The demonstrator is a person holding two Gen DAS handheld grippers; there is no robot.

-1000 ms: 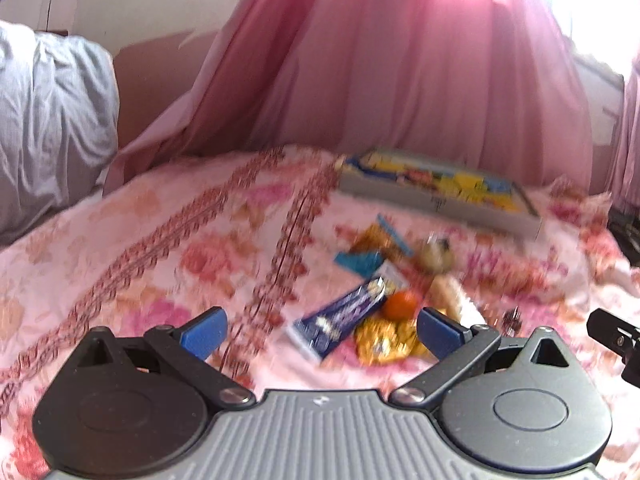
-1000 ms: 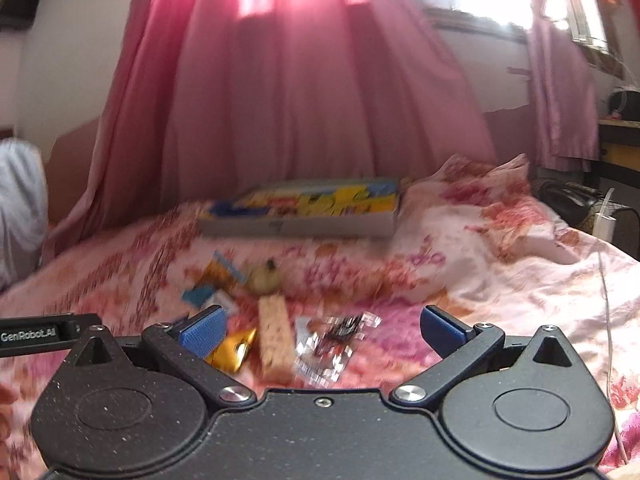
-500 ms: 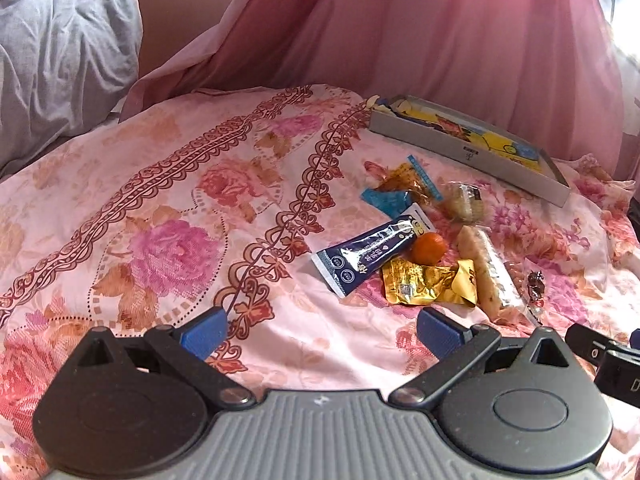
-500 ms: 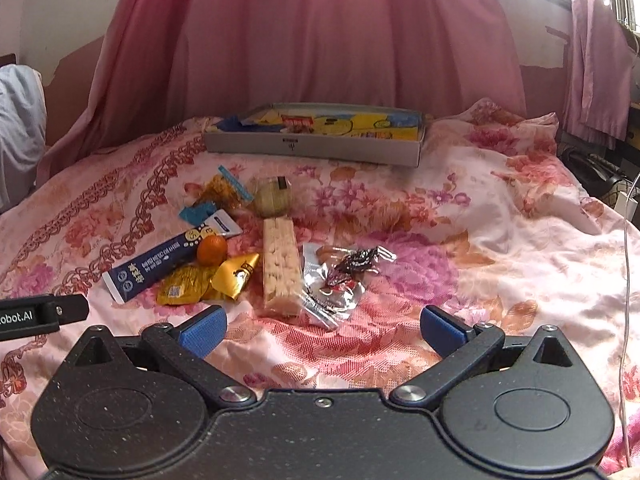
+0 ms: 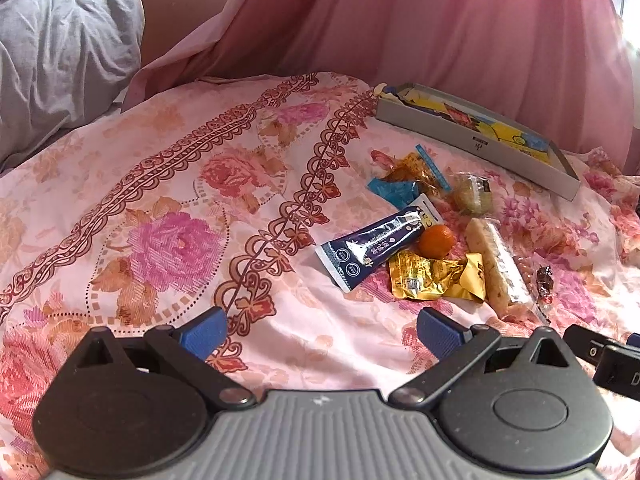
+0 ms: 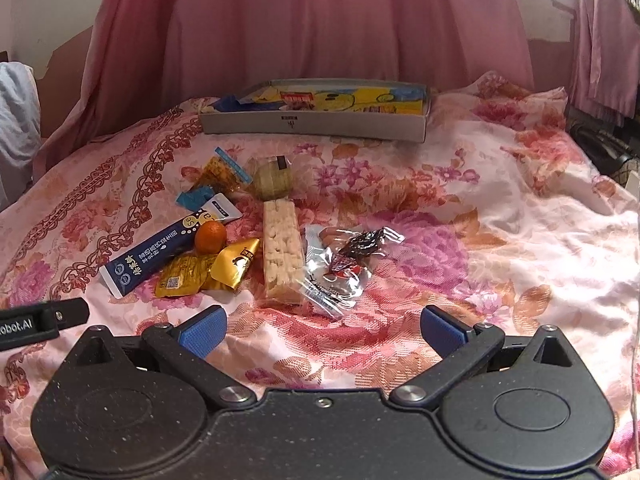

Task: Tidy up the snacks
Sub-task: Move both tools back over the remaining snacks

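- Both claws are held wide apart with nothing between the blue pads: the left claw (image 5: 322,330) hangs over bare bedspread (image 5: 168,184), the right claw (image 6: 322,330) just short of the snack pile.
- The snacks are bunched together mid-bed on the floral spread, with the grey tray (image 6: 316,122) set further back near the pink curtain (image 6: 320,20).
- The tray's long axis is laid across the right wrist view, side to side; yellow and blue packets can be seen inside it.
- The navy stick pack (image 6: 150,258) is laid on a diagonal, its white near end pointed toward the left claw and the far end angled up toward the tray.
- A small orange (image 6: 210,236) is tucked against that pack's far end, touching it.
- Gold wrappers (image 6: 208,268) are crumpled just in front of the orange.
- The puffed rice bar (image 6: 280,252) is pointed almost straight away from the right claw, long axis running toward the tray.
- A clear crinkly packet (image 6: 340,272) is found right beside the bar on its right, touching or overlapping it.
- A round wrapped cake (image 6: 274,178) sits past the bar's far end, with an orange-blue packet (image 6: 218,176) to its left.
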